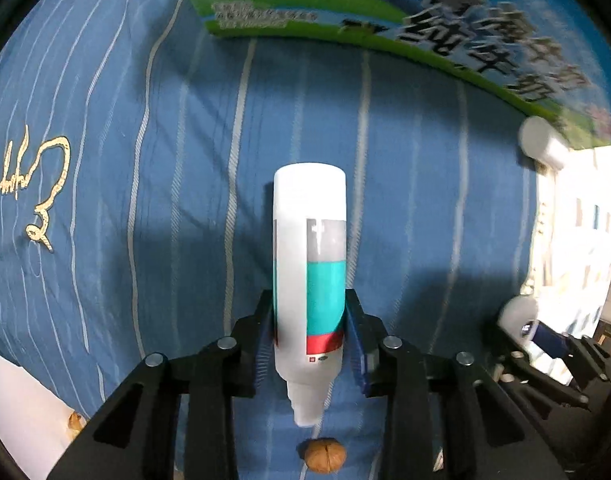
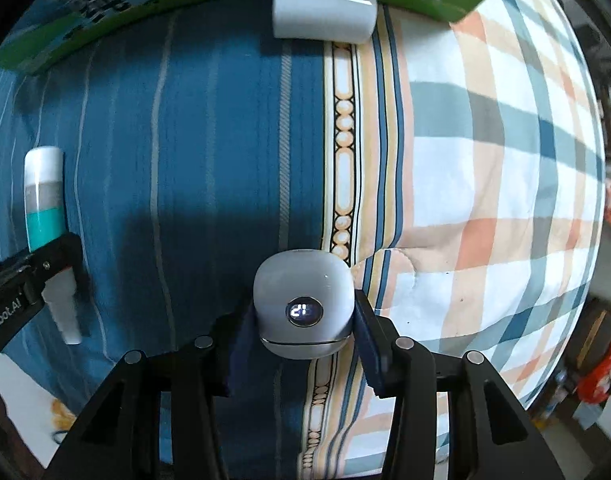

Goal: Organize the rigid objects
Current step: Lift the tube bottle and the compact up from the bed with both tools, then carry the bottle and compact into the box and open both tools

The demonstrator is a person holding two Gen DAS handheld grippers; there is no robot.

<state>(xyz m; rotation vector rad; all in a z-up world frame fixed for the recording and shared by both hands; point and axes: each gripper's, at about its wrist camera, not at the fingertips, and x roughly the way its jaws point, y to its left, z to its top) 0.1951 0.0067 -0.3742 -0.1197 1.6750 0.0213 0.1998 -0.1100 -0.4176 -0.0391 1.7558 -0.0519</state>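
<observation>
Plenty of bare blue striped bedding (image 1: 185,208) from nine to eleven o'clock of the left gripper (image 1: 309,320). At twelve to one, the green milk carton (image 1: 305,12) walls things off, a white cylinder (image 1: 541,144) lying against it at two. A walnut (image 1: 324,454) sits at six. For the right gripper (image 2: 303,320), the plaid quilt (image 2: 505,200) lies open at three.

The milk carton (image 1: 345,12) stands at the far edge of the striped bedsheet (image 1: 165,200). A white cylinder (image 2: 324,10) lies against the carton. Nearer than the carton, the bottle (image 1: 309,264) sits left of the earbud case (image 2: 303,308). A walnut (image 1: 324,455) lies just before the bottle's nozzle.
</observation>
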